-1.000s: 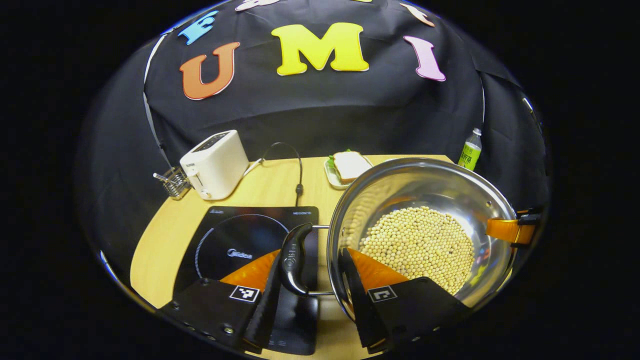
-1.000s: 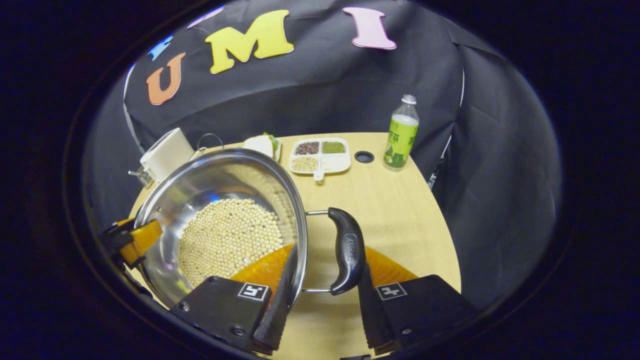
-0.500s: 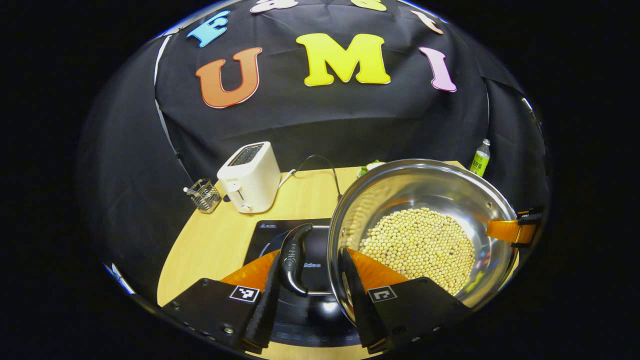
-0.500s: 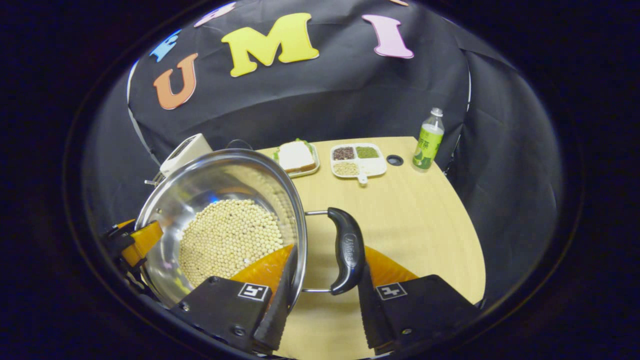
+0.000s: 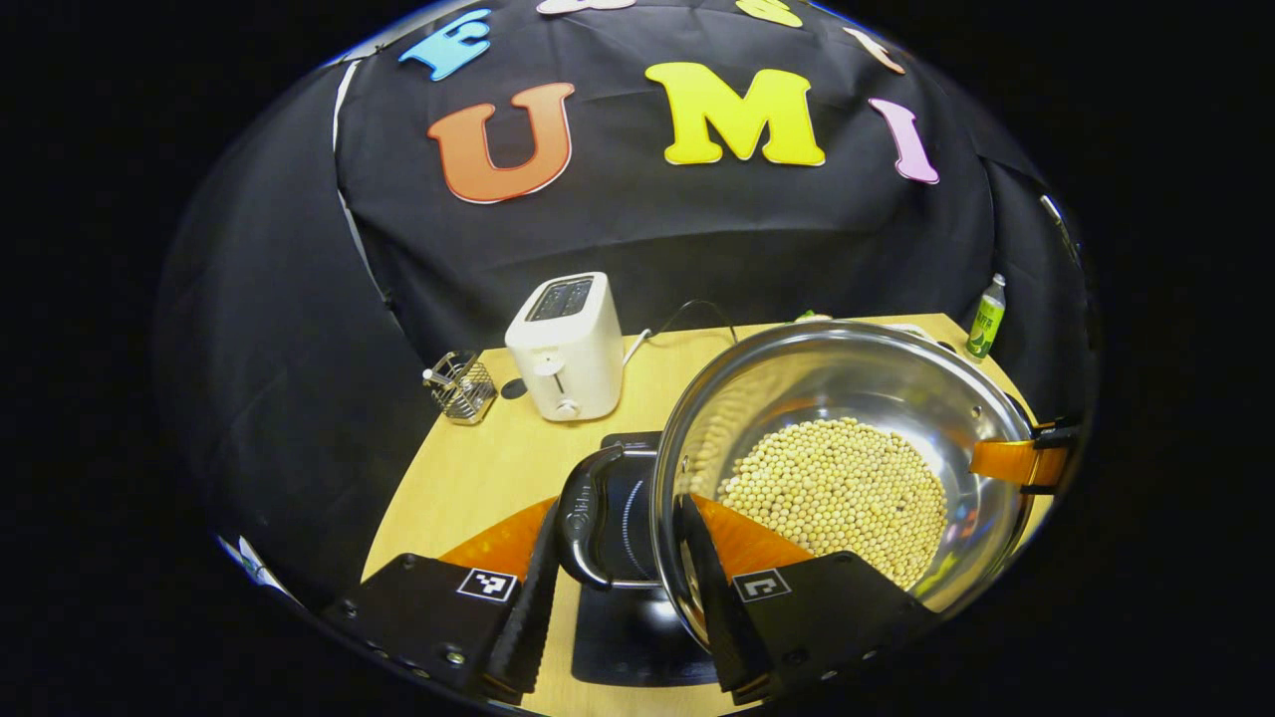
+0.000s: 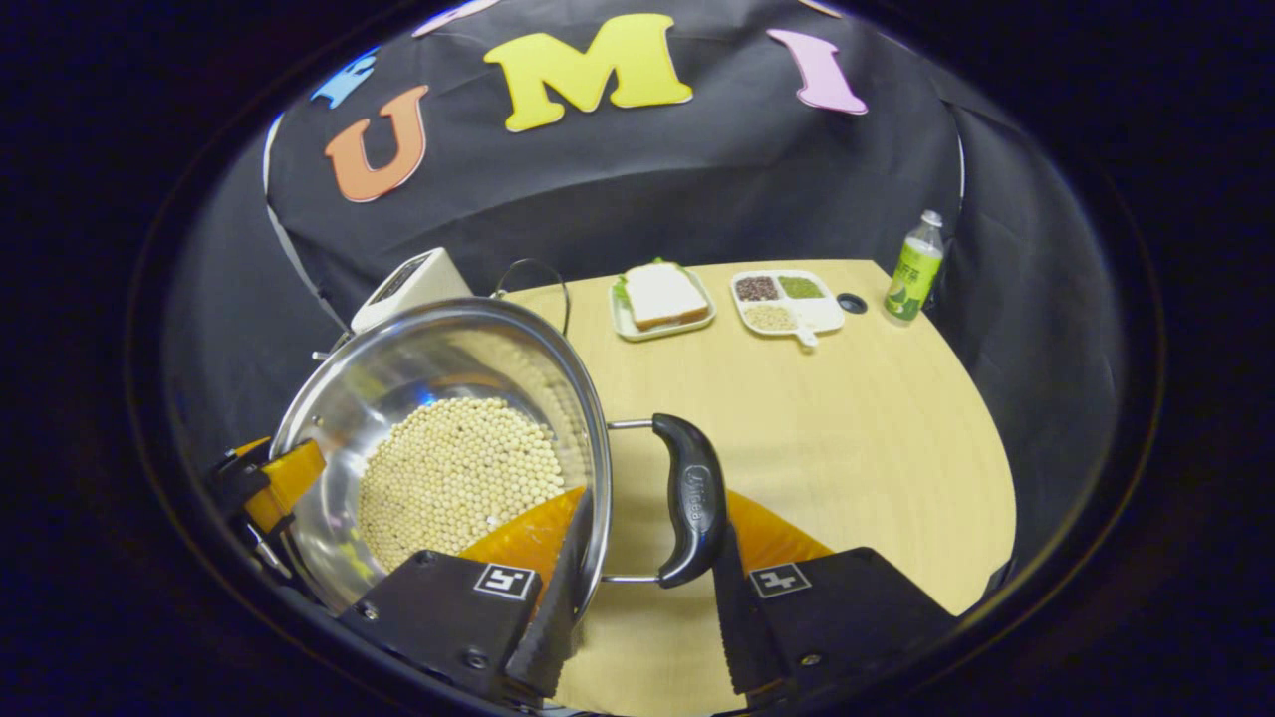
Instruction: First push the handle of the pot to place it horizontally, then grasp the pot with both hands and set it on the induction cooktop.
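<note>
Two grippers pinch the steel pot [image 5: 847, 398] by its side handles: the left gripper [image 5: 618, 558] closes on the left handle [image 5: 583, 518], the right gripper [image 6: 647, 568] on the right handle [image 6: 692, 498]. Full of soybeans [image 5: 837, 493], the pot hangs over the induction cooktop [image 5: 623, 637], near the toaster [image 5: 566, 344] on the table [image 6: 827, 418].

1. In the left gripper view we sit close above the pot's [image 5: 837, 468] left handle [image 5: 583, 518], facing the back wall, with the toaster [image 5: 566, 347] at 12 o'clock.
2. In the right gripper view we sit close behind the right handle [image 6: 692, 498], facing across the table [image 6: 847, 418], with the bottle [image 6: 914, 267] at 2 o'clock.
3. Both views share the pot, toaster, bottle and wall.
</note>
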{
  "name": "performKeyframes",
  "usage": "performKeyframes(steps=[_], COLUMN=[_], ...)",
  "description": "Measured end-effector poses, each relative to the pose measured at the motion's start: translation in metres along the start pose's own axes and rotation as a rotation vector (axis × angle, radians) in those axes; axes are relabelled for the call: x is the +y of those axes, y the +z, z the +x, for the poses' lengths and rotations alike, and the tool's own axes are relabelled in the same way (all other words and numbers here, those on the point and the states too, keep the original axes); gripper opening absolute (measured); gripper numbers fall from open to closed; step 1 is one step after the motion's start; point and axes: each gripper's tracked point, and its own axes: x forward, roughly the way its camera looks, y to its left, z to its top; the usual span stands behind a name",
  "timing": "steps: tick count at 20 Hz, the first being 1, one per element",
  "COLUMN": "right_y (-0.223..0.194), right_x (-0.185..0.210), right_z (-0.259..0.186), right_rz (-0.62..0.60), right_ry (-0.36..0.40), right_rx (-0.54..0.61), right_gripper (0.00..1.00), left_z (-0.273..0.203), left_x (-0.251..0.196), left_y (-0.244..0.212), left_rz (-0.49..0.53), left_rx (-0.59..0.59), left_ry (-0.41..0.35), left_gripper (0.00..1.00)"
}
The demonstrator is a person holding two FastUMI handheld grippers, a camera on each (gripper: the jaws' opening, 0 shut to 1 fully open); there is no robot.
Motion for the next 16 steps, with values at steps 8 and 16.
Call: performKeyframes(steps=[8,16], right_y=[-0.017,-0.023], right_x=[0.048,0.059], right_z=[0.035,0.061], right_rz=[-0.005,0.01], right_ry=[0.007,-0.01], right_rx=[0.038,0.053], right_gripper=[0.62,0.61], left_z=[0.029,0.055], left_x=[0.047,0.056], left_y=[-0.022,-0.032], left_rz=[-0.014,-0.011], left_rx=[0.035,0.043], left_ry=[0.026,0.025], left_gripper=[0.64,0.64])
